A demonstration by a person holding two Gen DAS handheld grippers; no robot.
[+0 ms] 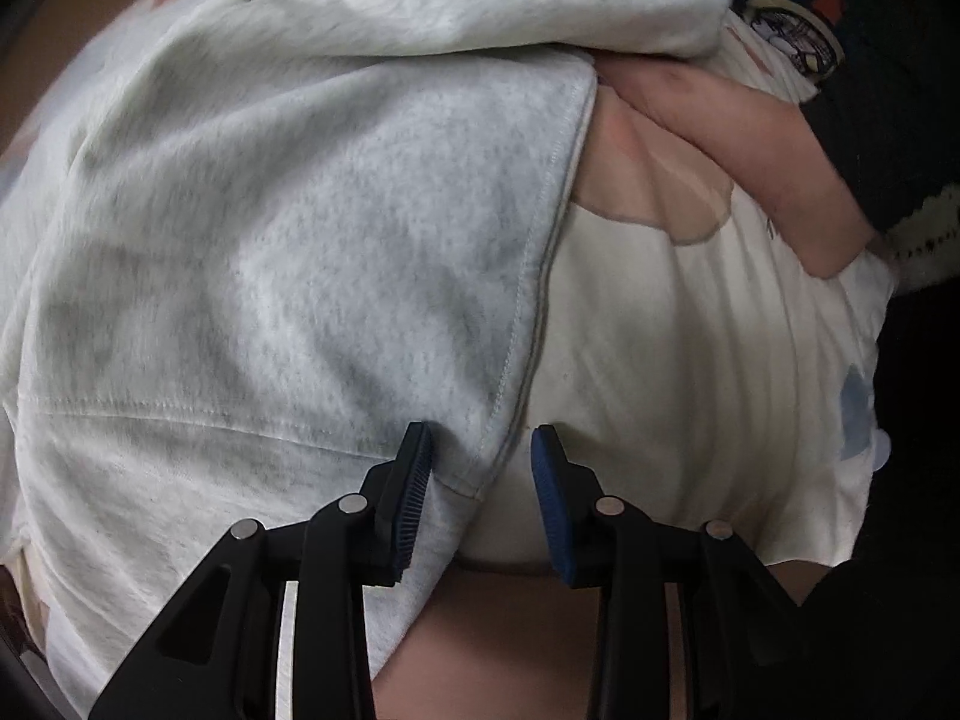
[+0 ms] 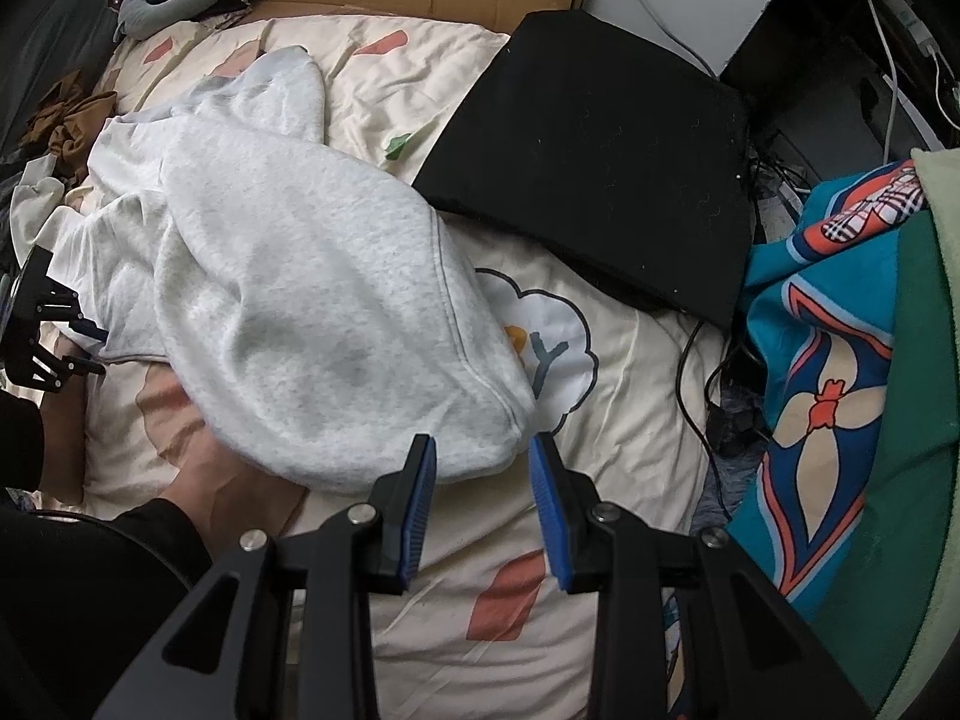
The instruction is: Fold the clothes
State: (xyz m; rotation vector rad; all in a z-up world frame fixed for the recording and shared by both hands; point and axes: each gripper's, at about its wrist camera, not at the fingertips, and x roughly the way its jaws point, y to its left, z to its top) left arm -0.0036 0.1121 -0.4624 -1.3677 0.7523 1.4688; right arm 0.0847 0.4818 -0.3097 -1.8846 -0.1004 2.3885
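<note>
we see the grey sweatshirt (image 2: 312, 300) just above our right gripper (image 2: 483, 504), running lower right to upper left; both right and left gripper (image 1: 480, 498) gape, holding nothing.

Left hand-held gripper (image 1: 480, 480) open, straddling hemmed corner of grey sweatshirt (image 1: 288, 252) on cream bedsheet (image 1: 690, 360); bare forearm (image 1: 750, 144) beyond.
</note>
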